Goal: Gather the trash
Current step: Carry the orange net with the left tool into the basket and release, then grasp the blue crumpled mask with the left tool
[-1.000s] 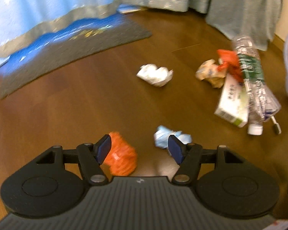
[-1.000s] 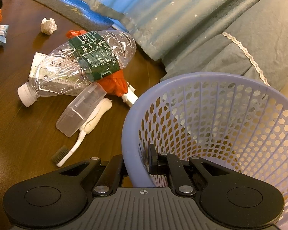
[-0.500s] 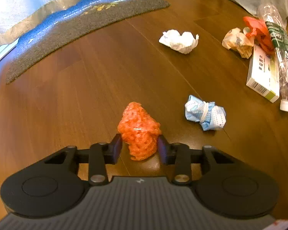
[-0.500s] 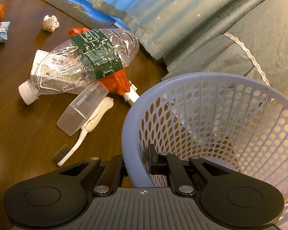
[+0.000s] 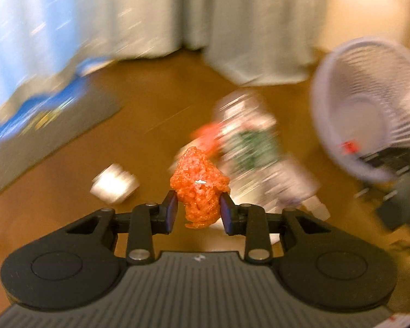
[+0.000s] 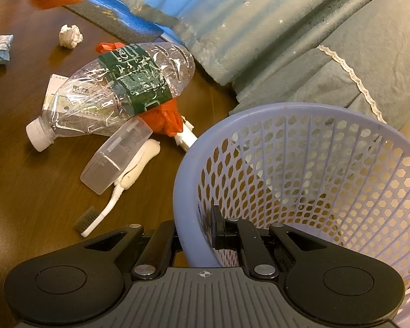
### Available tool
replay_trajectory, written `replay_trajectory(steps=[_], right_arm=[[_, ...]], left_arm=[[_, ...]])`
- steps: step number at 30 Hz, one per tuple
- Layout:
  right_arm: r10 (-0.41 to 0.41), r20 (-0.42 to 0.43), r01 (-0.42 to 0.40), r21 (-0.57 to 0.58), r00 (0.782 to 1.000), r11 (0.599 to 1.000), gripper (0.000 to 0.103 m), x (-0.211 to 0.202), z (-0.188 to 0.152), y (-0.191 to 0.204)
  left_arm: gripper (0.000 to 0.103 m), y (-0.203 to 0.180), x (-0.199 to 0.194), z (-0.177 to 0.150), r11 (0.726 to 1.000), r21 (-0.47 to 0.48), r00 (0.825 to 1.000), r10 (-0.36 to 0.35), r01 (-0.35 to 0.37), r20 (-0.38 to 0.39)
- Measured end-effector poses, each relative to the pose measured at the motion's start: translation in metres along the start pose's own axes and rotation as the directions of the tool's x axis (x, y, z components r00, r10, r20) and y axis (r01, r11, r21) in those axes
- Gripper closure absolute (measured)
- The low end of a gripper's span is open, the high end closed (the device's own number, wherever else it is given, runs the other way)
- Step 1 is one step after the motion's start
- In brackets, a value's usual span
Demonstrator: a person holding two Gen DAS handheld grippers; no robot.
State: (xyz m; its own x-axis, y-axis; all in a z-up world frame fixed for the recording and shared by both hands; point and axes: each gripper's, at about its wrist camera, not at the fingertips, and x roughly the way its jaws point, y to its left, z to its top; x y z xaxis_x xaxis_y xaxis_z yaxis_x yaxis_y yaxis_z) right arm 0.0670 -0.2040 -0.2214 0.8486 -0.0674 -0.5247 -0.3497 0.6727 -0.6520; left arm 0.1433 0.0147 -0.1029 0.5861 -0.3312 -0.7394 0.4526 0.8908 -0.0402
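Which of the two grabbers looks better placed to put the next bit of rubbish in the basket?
Left. The left gripper already clamps the orange wad, off the floor. The right gripper is pinching the basket rim, so it is busy.

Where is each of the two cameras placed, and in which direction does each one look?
Left wrist view: sits on the left hand-held gripper, looks forward and down at the brown wooden floor; its two fingers pinch an orange crumpled mesh wad.
Right wrist view: sits on the right hand-held gripper, looks across the floor towards the curtain; its fingers clamp the rim of the lilac perforated plastic basket.
Shared: the basket, the crushed clear plastic bottle with green label, the white crumpled paper ball and the orange wad.
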Motion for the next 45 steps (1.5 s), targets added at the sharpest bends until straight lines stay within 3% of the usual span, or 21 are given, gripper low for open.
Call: replay_trajectory(steps=[4, 9, 11, 12, 13, 15, 21, 25, 29, 36, 40, 45], right_arm=[[0.003, 0.008, -0.003, 0.012, 1.000, 1.000, 0.099, -0.002, -0.001, -0.003], [0.004, 0.015, -0.005, 0.032, 1.000, 0.999, 0.099, -0.003, -0.001, -0.005], [0.004, 0.019, -0.005, 0.036, 1.000, 0.999, 0.099, -0.003, -0.001, -0.007], [0.005, 0.020, -0.006, 0.040, 1.000, 0.999, 0.099, -0.003, -0.001, -0.008], [0.005, 0.022, -0.006, 0.043, 1.000, 0.999, 0.099, -0.003, -0.001, -0.009], [0.007, 0.025, -0.008, 0.049, 1.000, 0.999, 0.099, -0.004, -0.002, -0.011], [0.008, 0.031, -0.010, 0.065, 0.999, 0.998, 0.099, -0.005, -0.003, -0.014], [0.009, 0.031, -0.012, 0.072, 0.999, 0.997, 0.099, -0.006, -0.003, -0.016], [0.012, 0.029, -0.014, 0.068, 1.000, 0.998, 0.099, -0.005, -0.002, -0.015], [0.010, 0.021, -0.012, 0.059, 1.000, 0.998, 0.099, -0.005, 0.000, -0.012], [0.010, 0.011, -0.010, 0.046, 1.000, 0.999, 0.099, -0.003, 0.001, -0.009], [0.014, 0.006, -0.014, 0.031, 1.000, 0.999, 0.099, -0.002, 0.004, -0.006]], left_arm=[[0.075, -0.056, 0.003, 0.048, 0.981, 0.096, 0.984, -0.175, 0.170, 0.045], [0.071, -0.131, 0.020, 0.093, 0.923, 0.216, 0.937, -0.342, 0.318, 0.078], [0.050, -0.150, 0.027, 0.108, 0.895, 0.243, 0.907, -0.408, 0.374, 0.105], [0.040, -0.153, 0.028, 0.113, 0.898, 0.227, 0.904, -0.410, 0.376, 0.123], [0.040, -0.152, 0.029, 0.116, 0.904, 0.201, 0.903, -0.408, 0.378, 0.137], [0.040, -0.140, 0.030, 0.114, 0.917, 0.173, 0.912, -0.383, 0.358, 0.146], [0.040, -0.077, 0.037, 0.072, 0.979, 0.110, 0.980, -0.180, 0.171, 0.080], [0.040, -0.036, 0.040, 0.034, 0.996, 0.052, 0.998, -0.068, 0.068, 0.007], [0.040, 0.001, 0.036, -0.010, 0.999, 0.020, 0.997, 0.042, -0.041, -0.060], [0.040, 0.044, 0.018, -0.074, 0.984, -0.060, 0.976, 0.157, -0.168, -0.152], [0.040, 0.057, 0.022, -0.086, 0.971, -0.107, 0.966, 0.191, -0.212, -0.176], [0.036, 0.063, 0.038, -0.091, 0.969, -0.139, 0.965, 0.173, -0.203, -0.199]])
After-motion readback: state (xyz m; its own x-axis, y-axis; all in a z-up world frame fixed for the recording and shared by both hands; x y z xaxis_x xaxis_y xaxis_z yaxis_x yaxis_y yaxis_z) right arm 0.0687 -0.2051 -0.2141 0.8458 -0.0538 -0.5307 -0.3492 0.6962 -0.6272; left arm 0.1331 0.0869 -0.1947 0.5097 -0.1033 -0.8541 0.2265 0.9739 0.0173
